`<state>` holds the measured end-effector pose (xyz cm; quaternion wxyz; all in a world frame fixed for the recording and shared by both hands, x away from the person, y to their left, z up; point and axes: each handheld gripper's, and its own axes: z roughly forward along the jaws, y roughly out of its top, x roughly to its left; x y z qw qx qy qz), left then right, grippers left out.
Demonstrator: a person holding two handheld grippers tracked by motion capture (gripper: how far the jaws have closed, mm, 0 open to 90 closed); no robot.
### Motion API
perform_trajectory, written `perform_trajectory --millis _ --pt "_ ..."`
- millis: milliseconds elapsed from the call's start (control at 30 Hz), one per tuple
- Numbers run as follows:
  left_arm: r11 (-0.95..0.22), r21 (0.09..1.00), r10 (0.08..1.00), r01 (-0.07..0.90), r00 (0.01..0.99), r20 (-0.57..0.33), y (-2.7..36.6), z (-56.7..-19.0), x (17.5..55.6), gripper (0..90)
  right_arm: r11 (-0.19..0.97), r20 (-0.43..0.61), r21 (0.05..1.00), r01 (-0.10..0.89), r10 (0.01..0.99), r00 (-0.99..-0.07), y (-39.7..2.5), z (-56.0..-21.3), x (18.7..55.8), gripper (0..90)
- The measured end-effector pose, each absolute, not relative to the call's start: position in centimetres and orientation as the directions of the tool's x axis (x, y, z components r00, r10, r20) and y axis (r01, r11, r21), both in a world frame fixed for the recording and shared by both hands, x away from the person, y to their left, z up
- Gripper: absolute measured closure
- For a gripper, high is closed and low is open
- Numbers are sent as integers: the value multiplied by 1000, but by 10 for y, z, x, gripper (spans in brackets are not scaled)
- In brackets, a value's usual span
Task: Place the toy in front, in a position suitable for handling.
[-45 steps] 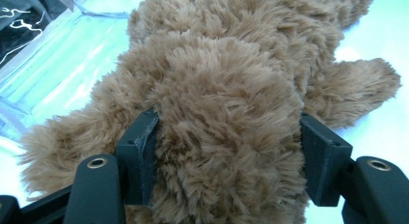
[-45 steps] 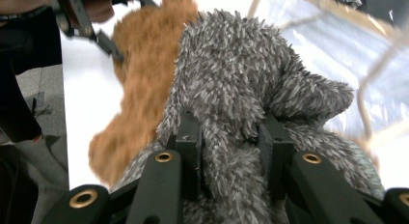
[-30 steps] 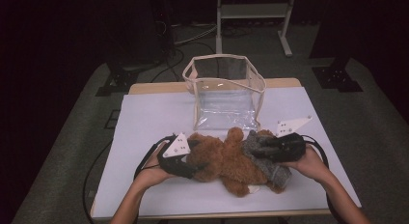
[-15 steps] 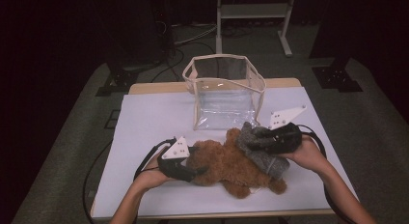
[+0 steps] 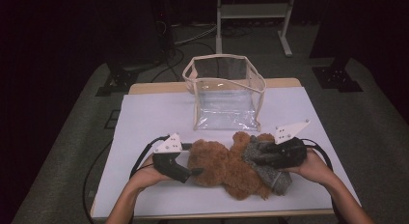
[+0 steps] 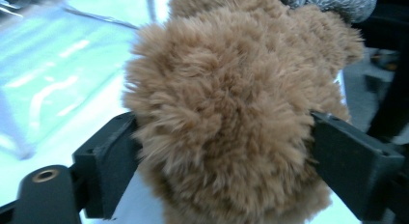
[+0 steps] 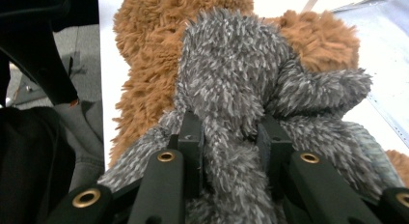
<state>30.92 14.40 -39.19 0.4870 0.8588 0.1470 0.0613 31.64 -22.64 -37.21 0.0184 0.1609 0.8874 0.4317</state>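
Observation:
A brown plush teddy bear (image 5: 223,167) lies on the white table sheet near the front edge. A grey fuzzy cloth (image 5: 268,172) lies over its right part. My left gripper (image 5: 195,172) is at the bear's left end. In the left gripper view its jaws press into the brown fur (image 6: 226,113) from both sides, so the left gripper (image 6: 222,147) is shut on the bear. My right gripper (image 5: 256,156) comes in from the right. In the right gripper view the right gripper (image 7: 231,137) is shut on a fold of the grey cloth (image 7: 231,74).
A clear plastic bag with beige trim (image 5: 225,94) stands open-topped behind the bear at mid table. The white sheet (image 5: 144,118) covers the table top. Cables loop from both grippers. A metal stand (image 5: 251,11) is on the dark floor beyond.
The right gripper carried the grey cloth up toward the bag, then came back down to the right. The left gripper slid slightly toward the front edge, still on the bear.

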Motion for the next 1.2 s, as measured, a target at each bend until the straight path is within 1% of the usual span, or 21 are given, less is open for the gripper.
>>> perform_trajectory --millis 33,67,133,200,267,300,333,400,467,500,567,633,700,733,767,867,900,1033,1200 --pt "-483 854 312 193 949 -38 144 -392 309 209 576 106 772 270 302 -948 -226 -372 316 682" --pt "-492 852 284 180 958 -38 140 -395 308 209 583 101 768 265 298 -949 -226 -371 315 682" --pt "-510 843 281 168 959 -21 136 -396 308 258 609 68 757 239 291 -954 -223 -361 311 681" --pt "-524 839 276 147 961 4 133 -395 308 293 609 42 763 215 285 -957 -220 -351 310 681" --pt "-528 838 269 137 963 12 128 -393 309 305 603 19 775 187 274 -962 -213 -341 312 681" --pt "-524 842 266 131 964 16 126 -391 309 305 609 -3 777 159 257 -966 -202 -335 313 681" --pt "-524 842 262 123 965 22 124 -390 309 305 609 -3 777 159 257 -966 -202 -335 313 681" --pt "-523 845 261 115 965 30 119 -388 308 305 613 -24 779 130 237 -971 -185 -329 318 681" --pt "-527 843 258 109 966 36 117 -387 308 305 619 -31 776 119 227 -973 -174 -329 321 680" --pt "-527 843 258 109 965 37 116 -388 308 304 642 -39 757 122 230 -972 -167 -334 323 679" --pt "-534 839 262 109 964 41 116 -390 307 303 652 -44 748 122 232 -972 -166 -337 324 679" --pt "-535 837 261 113 965 37 117 -392 308 289 674 -26 723 155 251 -968 -170 -351 326 681" --pt "-524 843 267 123 963 25 118 -395 308 281 671 -12 722 170 257 -966 -174 -354 327 683" --pt "-520 845 270 127 963 21 119 -396 309 252 658 12 727 193 269 -963 -183 -361 328 690" --pt "-514 847 274 134 962 15 120 -397 309 252 658 12 727 193 269 -963 -183 -361 328 690" --pt "-501 852 282 152 959 -5 123 -400 311 190 621 67 747 238 286 -956 -195 -370 330 696" --pt "-499 852 279 156 960 -12 125 -402 311 190 621 67 747 238 286 -956 -195 -370 330 696" --pt "-506 846 270 168 962 -29 128 -409 313 145 608 80 753 250 293 -953 -199 -373 328 699" --pt "-500 842 262 205 962 -79 127 -421 316 82 599 91 758 260 298 -950 -204 -375 327 701"
